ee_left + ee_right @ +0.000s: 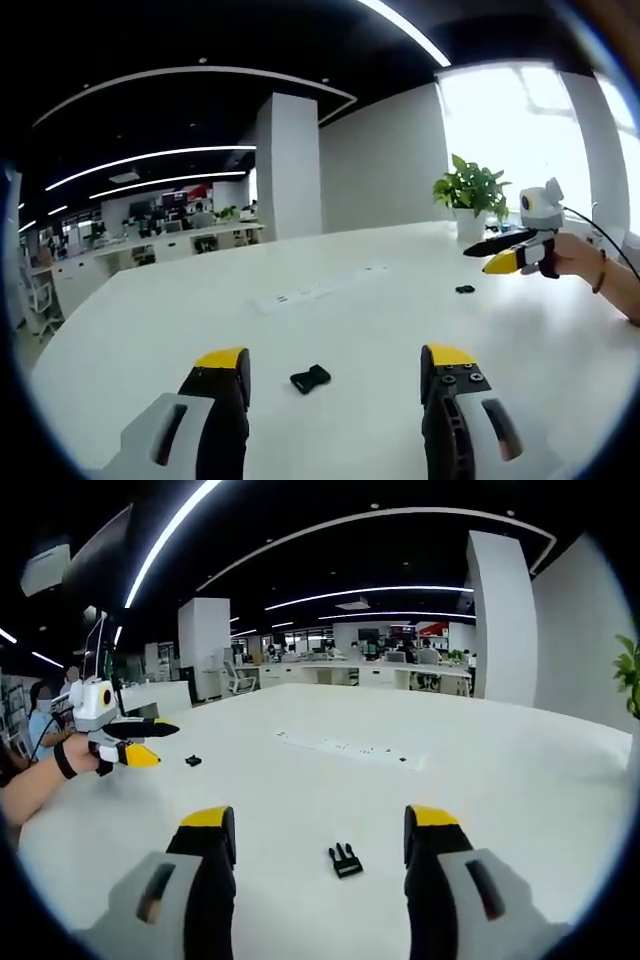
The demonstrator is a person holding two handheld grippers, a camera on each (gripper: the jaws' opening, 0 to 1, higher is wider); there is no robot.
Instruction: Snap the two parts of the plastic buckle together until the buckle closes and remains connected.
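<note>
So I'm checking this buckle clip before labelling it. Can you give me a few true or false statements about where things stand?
1. The two buckle parts are already snapped together. False: one black buckle part lies between the left gripper jaws, the other black buckle part lies apart, before the right gripper.
2. Both grippers are open. True.
3. The right gripper holds a buckle part. False: it holds nothing.
4. A potted plant stands on the white table. True.
5. The table is dark wood. False: it is white.
</note>
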